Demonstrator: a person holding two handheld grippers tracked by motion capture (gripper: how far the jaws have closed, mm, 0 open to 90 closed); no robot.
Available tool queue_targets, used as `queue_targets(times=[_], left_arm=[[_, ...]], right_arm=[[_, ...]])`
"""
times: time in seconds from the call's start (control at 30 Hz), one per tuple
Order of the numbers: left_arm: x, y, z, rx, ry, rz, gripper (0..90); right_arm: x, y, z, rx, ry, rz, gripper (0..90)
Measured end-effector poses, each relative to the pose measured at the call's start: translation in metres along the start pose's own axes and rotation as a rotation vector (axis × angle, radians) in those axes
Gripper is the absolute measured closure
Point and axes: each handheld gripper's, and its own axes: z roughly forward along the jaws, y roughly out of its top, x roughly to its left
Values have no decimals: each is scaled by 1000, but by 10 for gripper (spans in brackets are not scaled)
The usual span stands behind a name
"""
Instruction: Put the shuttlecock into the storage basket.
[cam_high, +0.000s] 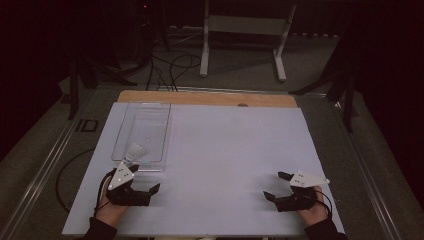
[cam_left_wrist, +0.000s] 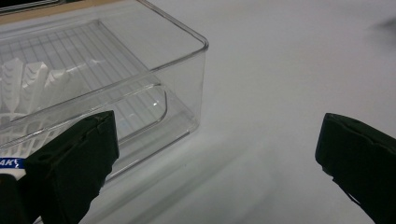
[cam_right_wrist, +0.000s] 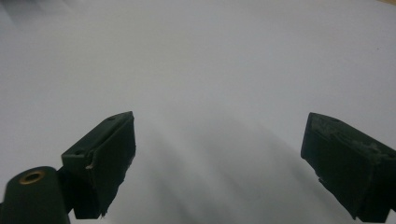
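Shuttlecock (cam_high: 136, 150) lies in clear tray (cam_high: 150, 112), feathers pointing away; both grippers (cam_high: 146, 183) (cam_high: 277, 186) spread wide, holding nothing.

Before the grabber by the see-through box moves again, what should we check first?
1. Left gripper jaws wide open: ok.
2. Left gripper holds nothing: ok.
3. Shuttlecock lies inside the clear plastic bin, at its near end: ok.
4. Left gripper is lined up with the shuttlecock: not ok; it sits outside the bin's near wall, pointing past its corner.
5. Right gripper is open and apart from the bin, resting over the white table: ok.
6. Shuttlecock lies so the jaws can pinch it: cannot tell.
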Motion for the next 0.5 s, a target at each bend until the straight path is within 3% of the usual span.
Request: queue_targets(times=[0.5], left_arm=[[-4,-2,4,3,-32,-8,0]], right_arm=[[1,1,2,4,5,-8,103]])
